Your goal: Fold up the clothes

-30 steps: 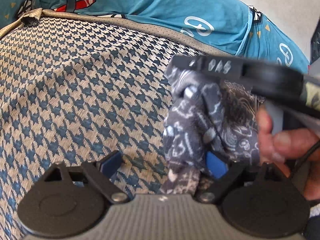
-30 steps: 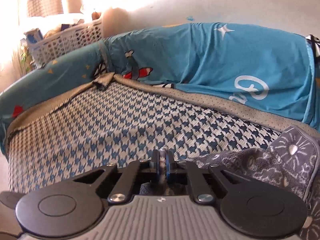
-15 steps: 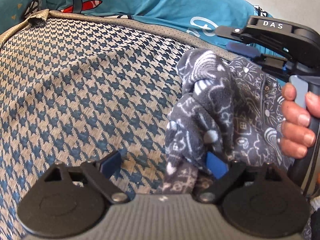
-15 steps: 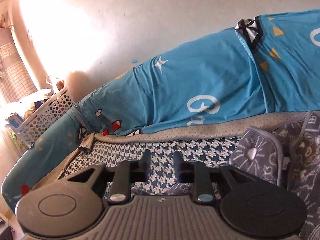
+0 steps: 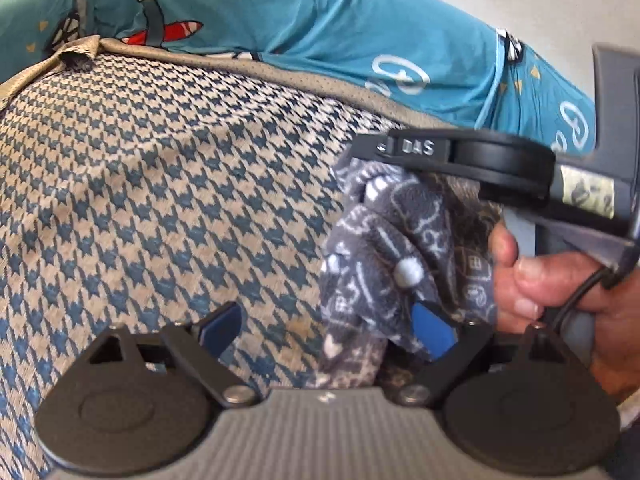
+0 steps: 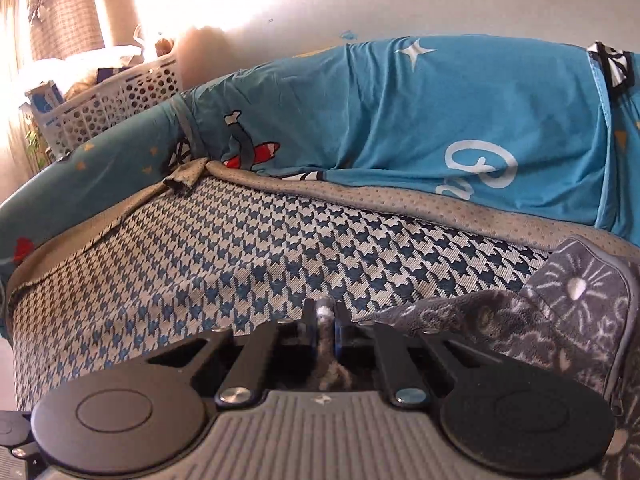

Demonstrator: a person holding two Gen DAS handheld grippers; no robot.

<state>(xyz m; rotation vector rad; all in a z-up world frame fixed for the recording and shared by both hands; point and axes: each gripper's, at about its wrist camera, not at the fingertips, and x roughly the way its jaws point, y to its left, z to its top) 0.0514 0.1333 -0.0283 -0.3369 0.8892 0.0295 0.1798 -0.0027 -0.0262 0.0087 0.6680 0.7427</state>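
The soft, fuzzy grey cloth with white doodles [image 5: 394, 240] sits bunched up on the bed's woven blue-and-tan checked cover [image 5: 168, 200]. The right hand-held gripper [image 6: 327, 330] is pinched tight on a thin fold of this cloth. The left hand-held gripper [image 5: 328, 322] stands wide, with the cloth lying by its right blue pad [image 5: 434, 326]; I cannot tell if they touch. Behind the cloth runs a smooth teal sheet with plane pictures [image 6: 400, 120]. Beyond it stands a white plastic basket with round holes [image 6: 120, 100], holding boxes.
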